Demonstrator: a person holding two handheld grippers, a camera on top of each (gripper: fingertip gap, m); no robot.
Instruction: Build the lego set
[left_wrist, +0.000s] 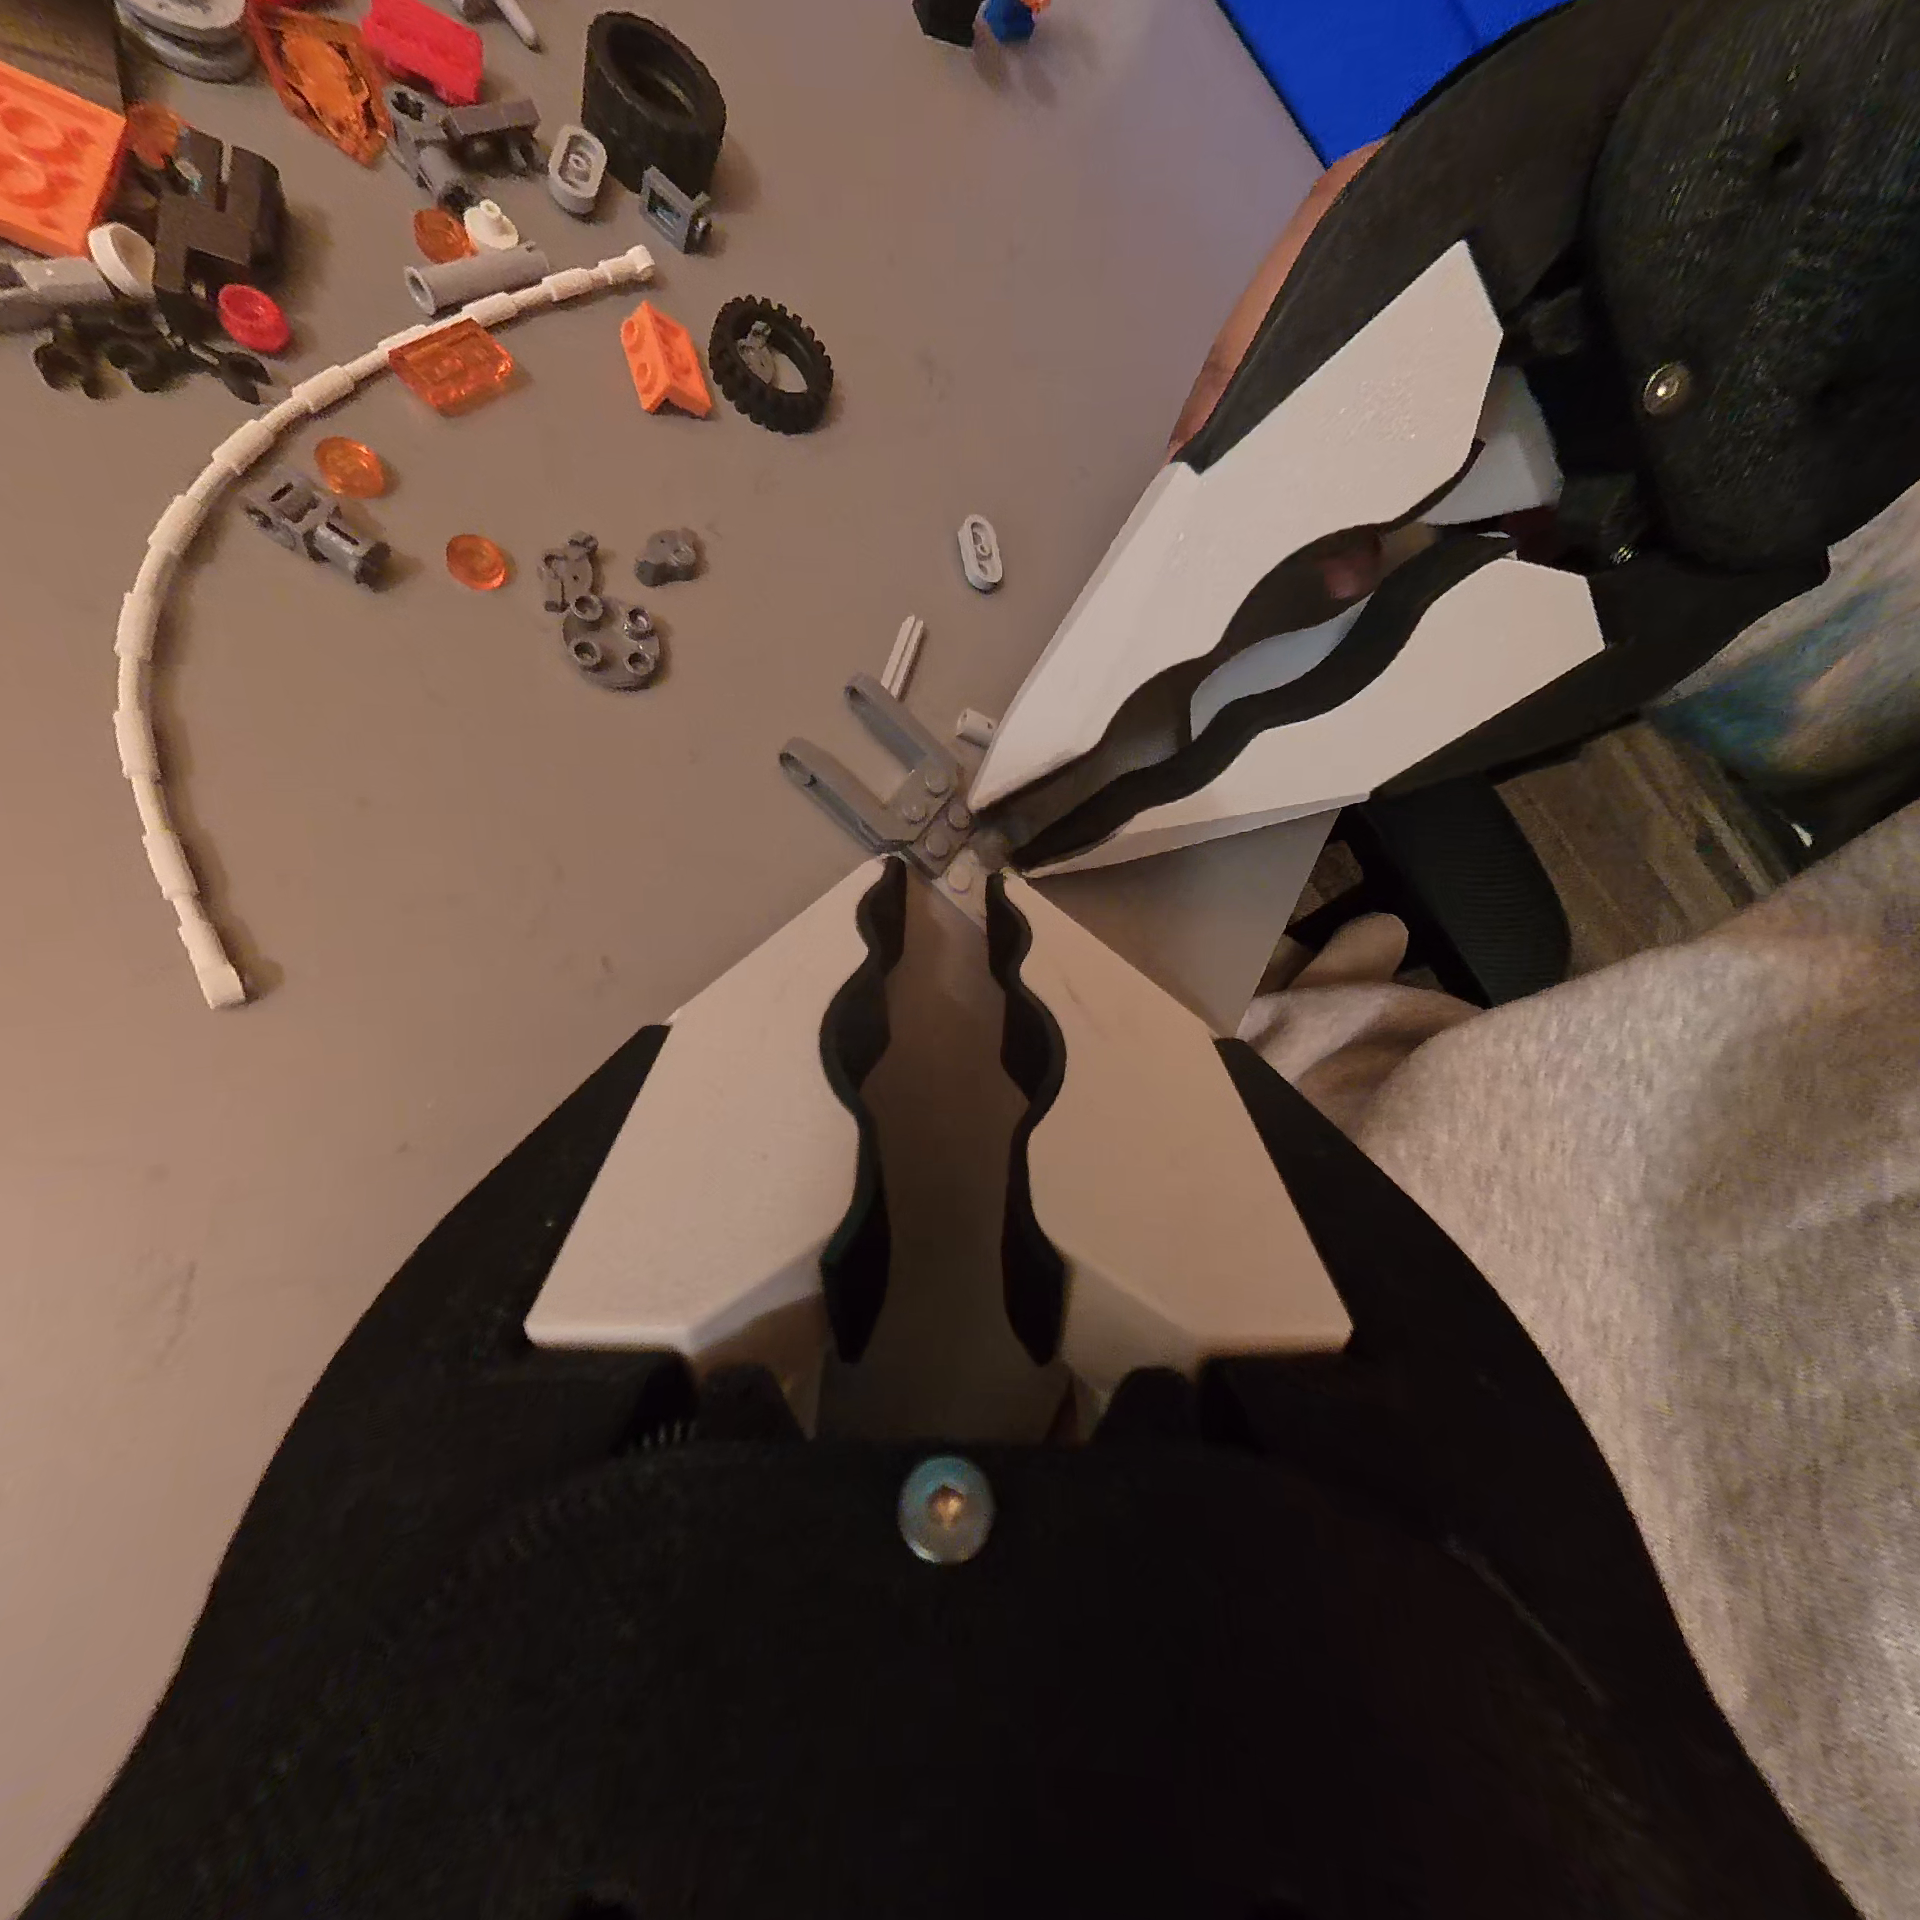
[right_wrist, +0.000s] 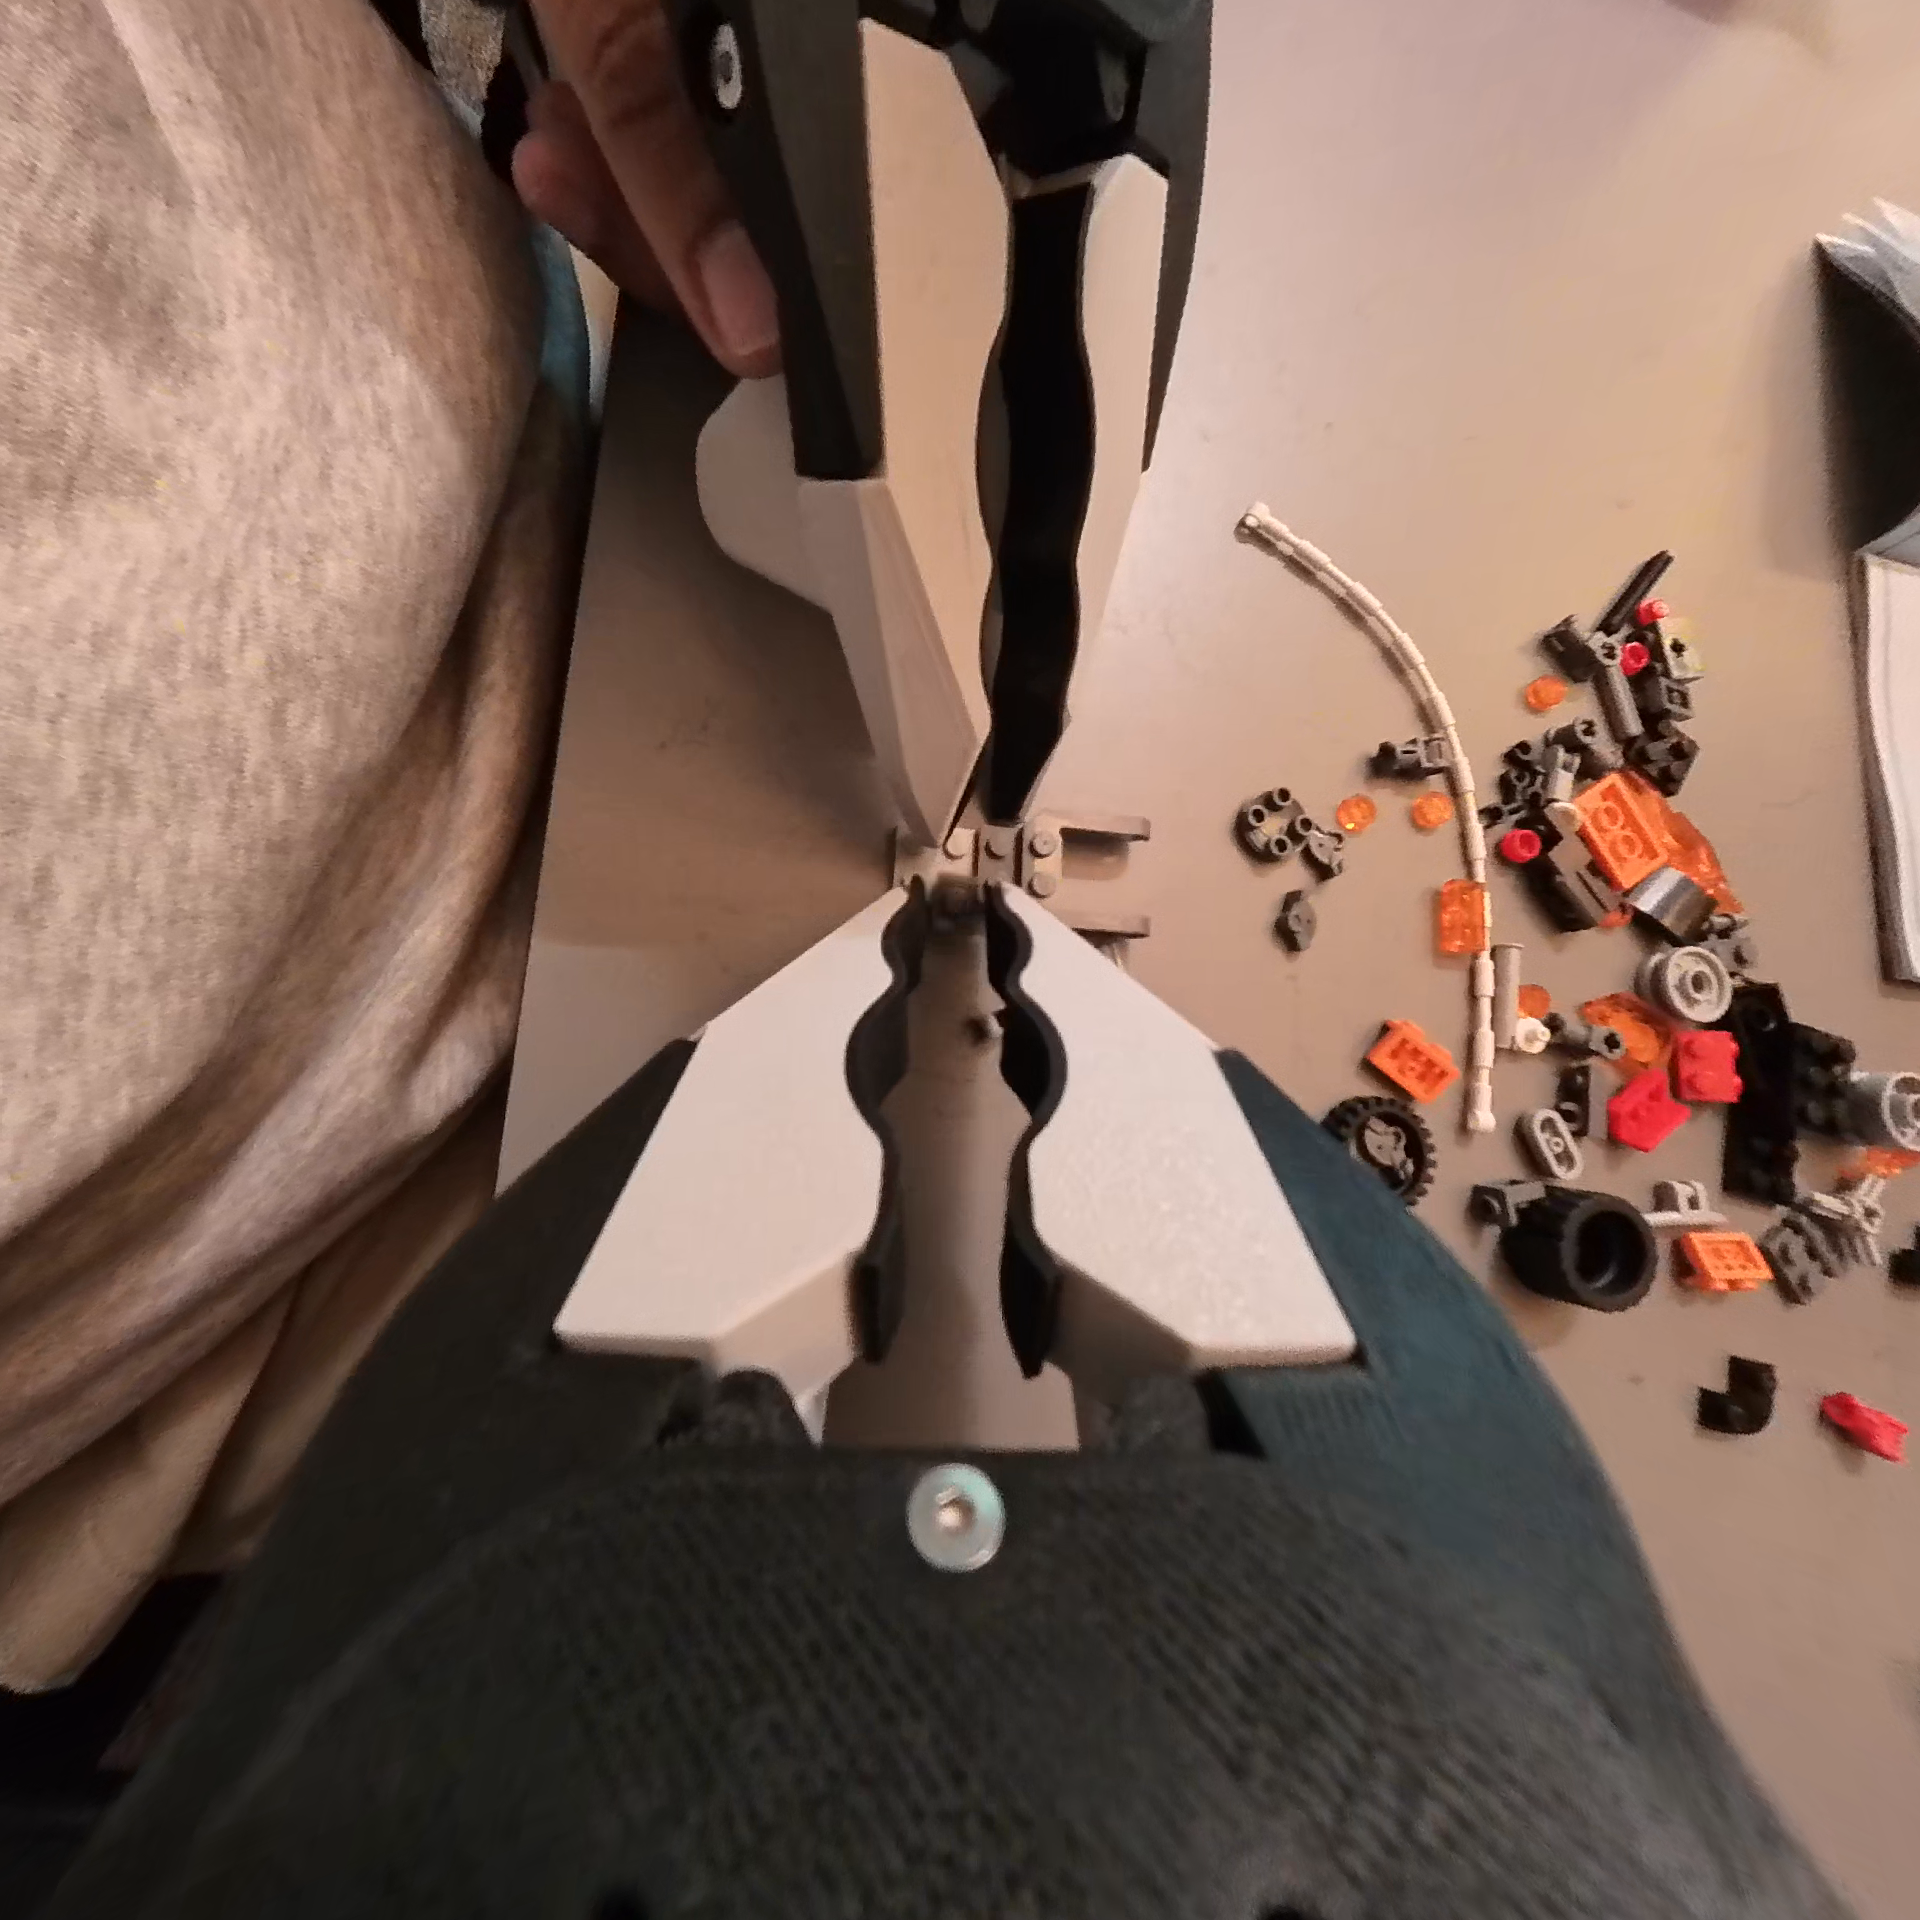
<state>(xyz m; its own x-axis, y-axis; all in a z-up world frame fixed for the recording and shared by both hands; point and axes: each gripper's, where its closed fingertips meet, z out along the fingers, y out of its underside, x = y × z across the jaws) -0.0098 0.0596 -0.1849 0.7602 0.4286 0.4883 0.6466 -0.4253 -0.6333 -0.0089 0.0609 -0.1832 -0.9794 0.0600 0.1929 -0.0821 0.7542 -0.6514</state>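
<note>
At frame centre, the left gripper (left_wrist: 940, 873) pinched a small grey lego assembly (left_wrist: 914, 795) at its tips; the right gripper (right_wrist: 951, 899) closed on its other end. Beyond, loose lego pieces (left_wrist: 457, 364) littered the desk (left_wrist: 416, 1039), upper left.

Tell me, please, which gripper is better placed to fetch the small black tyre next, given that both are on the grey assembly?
Probably the left gripper: the small black tyre lies ahead on its side. The right gripper, also clamped on the grey assembly, could keep holding it.
</note>
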